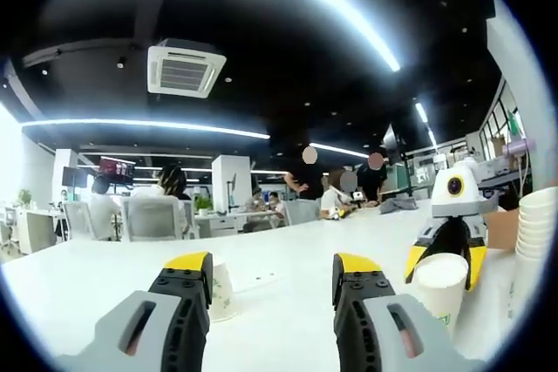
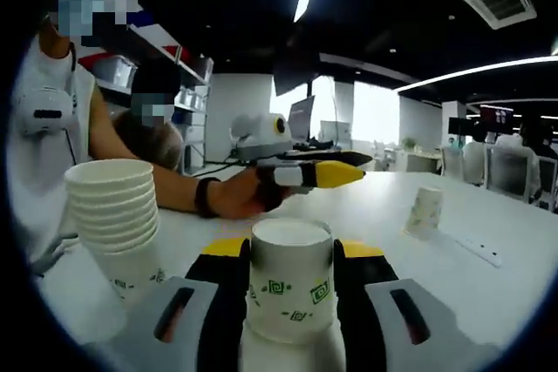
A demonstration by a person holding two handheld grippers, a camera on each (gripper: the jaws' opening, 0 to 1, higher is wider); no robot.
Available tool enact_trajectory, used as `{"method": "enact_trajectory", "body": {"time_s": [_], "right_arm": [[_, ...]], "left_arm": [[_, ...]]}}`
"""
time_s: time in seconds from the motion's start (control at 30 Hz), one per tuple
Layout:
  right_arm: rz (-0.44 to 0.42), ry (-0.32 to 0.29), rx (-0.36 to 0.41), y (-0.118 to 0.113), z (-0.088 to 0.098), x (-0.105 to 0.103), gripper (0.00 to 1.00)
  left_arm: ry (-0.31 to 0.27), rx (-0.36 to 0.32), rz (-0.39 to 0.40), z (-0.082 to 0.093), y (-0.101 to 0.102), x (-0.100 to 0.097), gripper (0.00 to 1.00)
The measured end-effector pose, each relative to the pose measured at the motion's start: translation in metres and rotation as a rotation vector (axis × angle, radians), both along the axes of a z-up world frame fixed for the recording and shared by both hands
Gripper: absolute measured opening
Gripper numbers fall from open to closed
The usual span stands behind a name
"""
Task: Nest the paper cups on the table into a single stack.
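Right gripper view gives us the right gripper [image 2: 290, 294] clamped on an upright paper cup [image 2: 290, 278], mouth up, its long axis vertical between the yellow-tipped jaws. Just to its left we see the nested stack [image 2: 115, 215] standing on the white table [image 2: 488, 302], and a lone cup [image 2: 425, 211] standing mouth down farther off. Left gripper view shows us what the other cannot: the left gripper [image 1: 270, 289] with jaws apart and nothing between them, the lone cup just beyond its left jaw.

Low facing views, shared table [image 1: 296, 259].
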State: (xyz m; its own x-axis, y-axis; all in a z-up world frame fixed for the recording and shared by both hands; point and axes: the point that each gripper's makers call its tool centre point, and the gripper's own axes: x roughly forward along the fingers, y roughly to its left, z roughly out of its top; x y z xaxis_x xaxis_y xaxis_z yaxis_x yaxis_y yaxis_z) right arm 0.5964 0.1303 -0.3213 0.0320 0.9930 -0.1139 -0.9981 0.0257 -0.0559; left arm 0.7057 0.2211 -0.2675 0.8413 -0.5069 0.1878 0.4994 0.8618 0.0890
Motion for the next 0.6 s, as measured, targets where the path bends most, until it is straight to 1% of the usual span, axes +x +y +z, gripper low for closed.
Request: {"method": "enact_trajectory", "body": {"time_s": [0.13,0.37,0.6], "right_arm": [[-0.006,0.005,-0.011,-0.001,0.001,0.001,0.46],[-0.024,-0.004,-0.025,-0.008,0.010,0.002,0.45],[-0.037,-0.007,-0.067,-0.011,0.003,0.005,0.43]], "left_arm": [[0.001,-0.004,0.001,0.000,0.000,0.000,0.59],[0.000,-0.006,0.001,0.001,0.001,0.001,0.59],[-0.002,-0.008,0.000,0.002,0.004,0.002,0.59]]}}
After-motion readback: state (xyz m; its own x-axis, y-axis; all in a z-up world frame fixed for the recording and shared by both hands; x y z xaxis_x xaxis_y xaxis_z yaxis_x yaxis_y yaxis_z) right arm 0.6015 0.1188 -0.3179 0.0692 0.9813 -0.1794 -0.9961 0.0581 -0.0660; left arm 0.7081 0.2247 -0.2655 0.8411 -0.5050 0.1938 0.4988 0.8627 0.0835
